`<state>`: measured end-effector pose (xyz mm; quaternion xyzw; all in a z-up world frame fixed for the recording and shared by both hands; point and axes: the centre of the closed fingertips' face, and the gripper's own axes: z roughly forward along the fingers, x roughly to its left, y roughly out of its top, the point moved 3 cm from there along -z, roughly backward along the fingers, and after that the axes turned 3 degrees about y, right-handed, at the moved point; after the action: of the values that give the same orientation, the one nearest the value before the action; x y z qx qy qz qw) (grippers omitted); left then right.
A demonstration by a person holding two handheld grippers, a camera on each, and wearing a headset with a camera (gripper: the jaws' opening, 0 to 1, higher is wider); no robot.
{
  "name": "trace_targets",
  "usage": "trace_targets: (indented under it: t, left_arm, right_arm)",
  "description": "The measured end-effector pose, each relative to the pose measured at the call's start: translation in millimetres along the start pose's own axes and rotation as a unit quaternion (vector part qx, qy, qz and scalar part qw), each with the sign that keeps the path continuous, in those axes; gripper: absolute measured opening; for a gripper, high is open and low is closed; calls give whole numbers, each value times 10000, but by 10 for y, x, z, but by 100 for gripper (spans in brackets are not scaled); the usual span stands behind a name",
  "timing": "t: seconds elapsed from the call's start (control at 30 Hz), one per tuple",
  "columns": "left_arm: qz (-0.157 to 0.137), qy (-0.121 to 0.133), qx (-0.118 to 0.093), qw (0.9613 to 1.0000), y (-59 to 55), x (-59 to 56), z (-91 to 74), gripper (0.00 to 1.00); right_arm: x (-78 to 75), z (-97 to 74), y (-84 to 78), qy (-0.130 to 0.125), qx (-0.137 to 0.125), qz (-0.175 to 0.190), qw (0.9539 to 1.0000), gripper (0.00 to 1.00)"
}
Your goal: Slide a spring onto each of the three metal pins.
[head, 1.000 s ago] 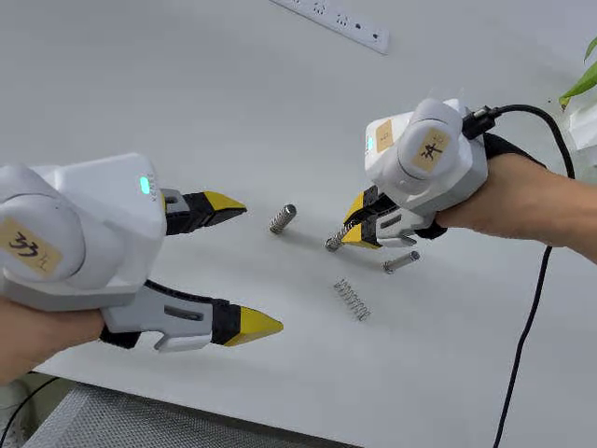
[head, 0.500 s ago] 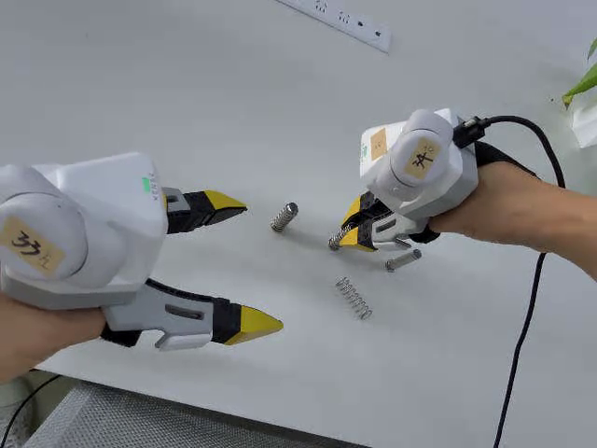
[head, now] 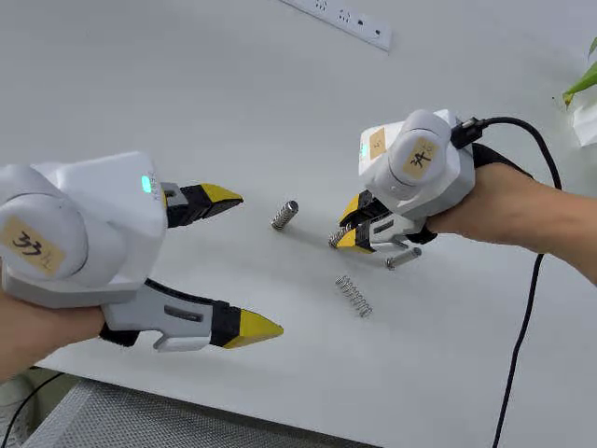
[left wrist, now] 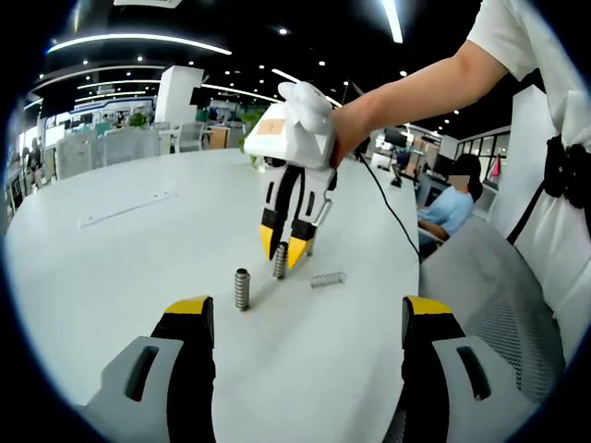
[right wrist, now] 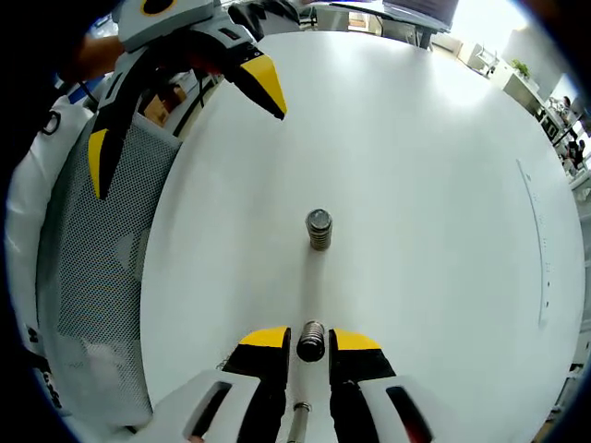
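- Closest in, the left gripper [head: 239, 261] hovers short of the parts, jaws spread wide, nothing between them.
- Next out, the spring [head: 354, 296] lies flat and loose on the table [head: 187, 84]. In the head view its long axis runs on a diagonal, far end aimed up toward the right gripper, and no pin is in it.
- Just past it, the bare pin [head: 401, 258] lies on its side, one end tucked under the right gripper and the other pointing away to the right. It looks unsprung, though it's small.
- The right gripper [head: 350, 224] points down at the table, jaws narrow and pinched on the held pin [left wrist: 280, 261], which carries a spring. That pin is upright, long axis vertical. I can't tell whether its lower end touches the table.
- A touch farther and to the left, the far pin [left wrist: 242, 288] stands upright on its own, spring on, near the held pin but apart.
- My read: two of three are sprung, and this is the set-down of the second.
- The next move calls for easing the jaws open so the pin doesn't topple. After that, pick up the spring and the bare pin and line up their long axes to thread one over the other.
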<state>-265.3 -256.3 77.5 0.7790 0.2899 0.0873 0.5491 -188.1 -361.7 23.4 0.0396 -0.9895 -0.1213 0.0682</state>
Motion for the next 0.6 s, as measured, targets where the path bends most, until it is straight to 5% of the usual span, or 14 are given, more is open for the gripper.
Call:
trace_targets:
  t: [0.3, 0.6]
  left_arm:
    - [22, 43, 3, 10000, 22, 15, -20, 94]
    - [87, 120, 136, 9998, 19, 65, -97, 99]
  right_arm:
    - [-15, -127, 18, -123, -223, 103, 9996, 19]
    - [15, -453, 25, -430, -946, 449, 9936, 28]
